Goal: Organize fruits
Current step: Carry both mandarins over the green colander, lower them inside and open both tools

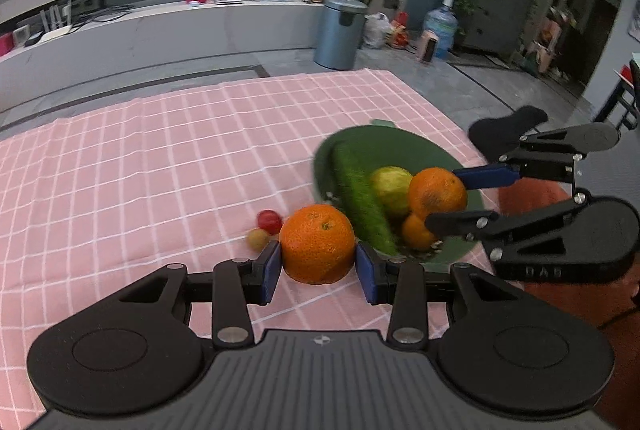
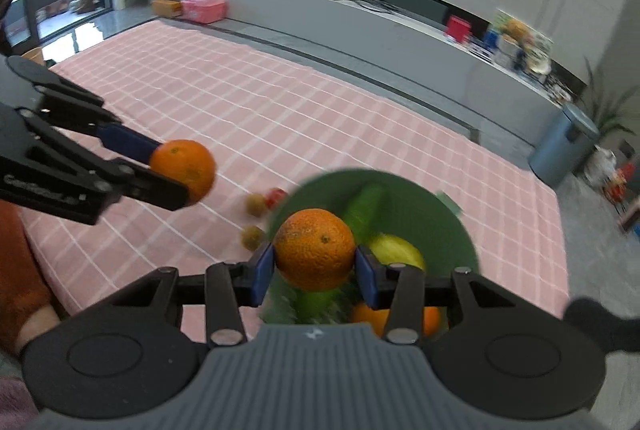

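Left tool (image 1: 318,272) is partly closed, its blue pads pressed on either side of an orange (image 1: 317,244), which is held clear above the pink checked cloth (image 1: 160,158) covering the surface. Right tool (image 2: 315,276) is likewise partly closed, its blue pads gripping a second orange (image 2: 315,249) on both sides; this fruit hangs over the near rim of the green bowl (image 2: 452,226). In the left wrist view the right tool appears from the right-hand side, holding its orange over the bowl's contents. The bowl stands toward the right edge of the surface, nearer the front than the far edge. Inside it lie a cucumber (image 1: 362,202), set lengthwise along the bowl's left side, a yellow-green fruit (image 1: 390,186) beside it, and a smaller orange (image 1: 416,232) at the front of the bowl. Outside the bowl, on the cloth just to its left, rest a small red fruit (image 1: 269,221) and a small brownish fruit (image 1: 257,239), close together; the right wrist view shows a second brownish fruit (image 2: 251,236) nearer the front edge, close to the bowl's rim. Whether these small fruits touch each other cannot be told, as both views are blurred. An orange-red sleeve (image 2: 16,270) shows behind the left tool. A grey bin (image 1: 340,32) stands on the floor beyond the far edge of the surface.
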{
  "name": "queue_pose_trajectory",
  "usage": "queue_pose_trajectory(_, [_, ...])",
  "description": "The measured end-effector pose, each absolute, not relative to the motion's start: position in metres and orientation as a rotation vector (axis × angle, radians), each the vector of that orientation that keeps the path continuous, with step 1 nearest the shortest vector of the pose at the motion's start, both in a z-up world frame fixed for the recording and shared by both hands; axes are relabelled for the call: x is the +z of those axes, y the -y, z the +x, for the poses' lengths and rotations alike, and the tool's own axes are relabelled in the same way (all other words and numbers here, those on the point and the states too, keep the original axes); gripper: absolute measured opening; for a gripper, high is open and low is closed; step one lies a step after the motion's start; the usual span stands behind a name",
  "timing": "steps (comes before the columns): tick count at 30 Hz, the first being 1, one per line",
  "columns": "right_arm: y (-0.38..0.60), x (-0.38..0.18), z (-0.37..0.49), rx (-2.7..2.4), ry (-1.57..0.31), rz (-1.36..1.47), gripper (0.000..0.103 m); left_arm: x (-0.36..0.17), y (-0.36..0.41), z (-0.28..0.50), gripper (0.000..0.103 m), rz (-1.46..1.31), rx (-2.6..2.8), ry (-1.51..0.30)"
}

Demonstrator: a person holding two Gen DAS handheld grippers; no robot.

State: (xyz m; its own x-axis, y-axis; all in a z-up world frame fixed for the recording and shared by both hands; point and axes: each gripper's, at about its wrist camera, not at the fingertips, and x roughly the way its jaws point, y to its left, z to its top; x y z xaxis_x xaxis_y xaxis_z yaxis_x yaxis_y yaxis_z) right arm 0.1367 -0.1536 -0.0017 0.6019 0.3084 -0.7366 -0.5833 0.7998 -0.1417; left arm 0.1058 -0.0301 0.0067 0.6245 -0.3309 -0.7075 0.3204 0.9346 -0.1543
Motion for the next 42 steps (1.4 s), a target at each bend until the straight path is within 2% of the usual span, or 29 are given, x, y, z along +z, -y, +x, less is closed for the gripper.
queue_pose_trajectory(12, [0.198,-0.029,0.165,0.485,-0.872,-0.285,0.041,-0.013,0.079,0.140,0.045,0.049,-0.464,-0.871])
queue_pose_trajectory(30, [0.179,-0.059,0.185,0.595,-0.989,-0.338,0.041,-0.038,0.113,0.177,0.045,0.290,-0.481,-0.963])
queue_pose_trajectory(42, [0.180,-0.060,0.190,0.575,-1.019,-0.335,0.041,-0.045,0.118,0.180,0.049,0.312,-0.499,-0.977])
